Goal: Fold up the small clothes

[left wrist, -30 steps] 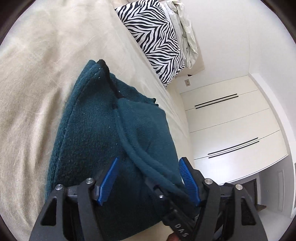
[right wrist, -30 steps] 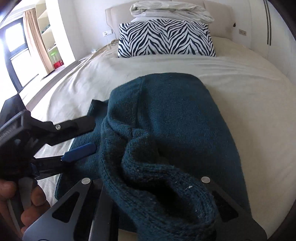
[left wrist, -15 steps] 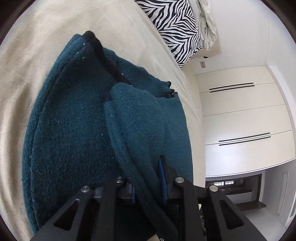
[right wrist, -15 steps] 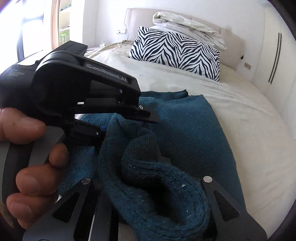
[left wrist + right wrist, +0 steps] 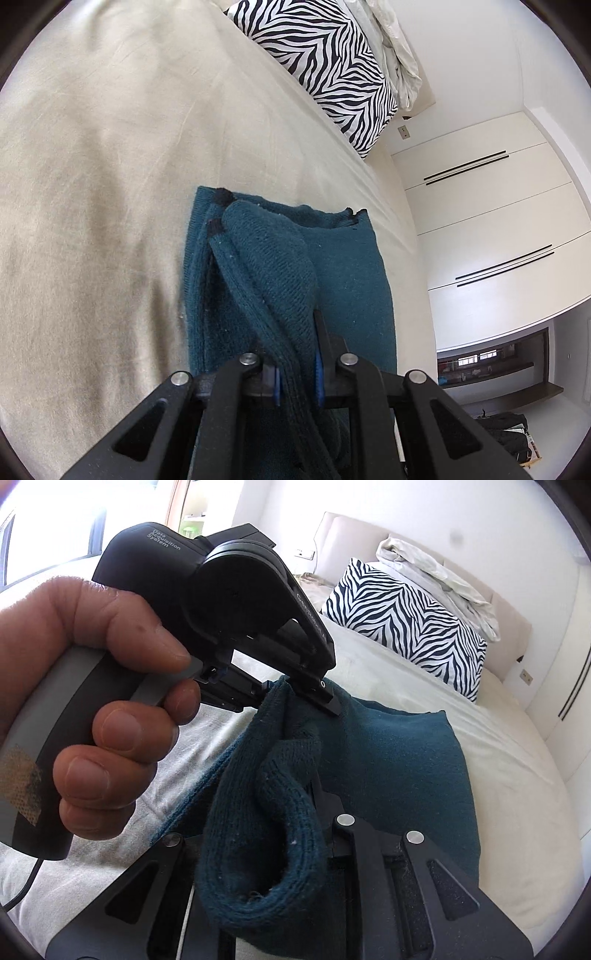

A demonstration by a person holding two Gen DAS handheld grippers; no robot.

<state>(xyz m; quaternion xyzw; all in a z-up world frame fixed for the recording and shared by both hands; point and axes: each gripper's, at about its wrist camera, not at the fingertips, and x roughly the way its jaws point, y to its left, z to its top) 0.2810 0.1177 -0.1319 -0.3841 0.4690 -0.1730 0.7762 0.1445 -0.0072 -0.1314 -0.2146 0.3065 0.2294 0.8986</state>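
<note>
A dark teal knitted garment [image 5: 343,266] lies folded on the beige bed [image 5: 92,184]. My left gripper [image 5: 297,369] is closing its blue pads on a raised fold at the garment's near edge, and the pads press on the knit. In the right wrist view the garment [image 5: 399,760] stretches toward the pillow. There my right gripper [image 5: 280,827] is shut on a thick bunched roll of the same knit. The left gripper [image 5: 295,690] shows just above it, held by a hand [image 5: 92,701], pinching the lifted edge. Both grips are close together.
A zebra-striped pillow [image 5: 406,627] stands at the head of the bed with pale folded bedding [image 5: 436,568] on top, against a padded headboard. White wardrobe doors [image 5: 498,221] run along the bed's far side. A window glows at the upper left of the right wrist view.
The left jaws went from wide open around the garment's fold to pinched on it. Both grippers drew together and lifted the edge; the right view rolled, and the hand now fills its left side.
</note>
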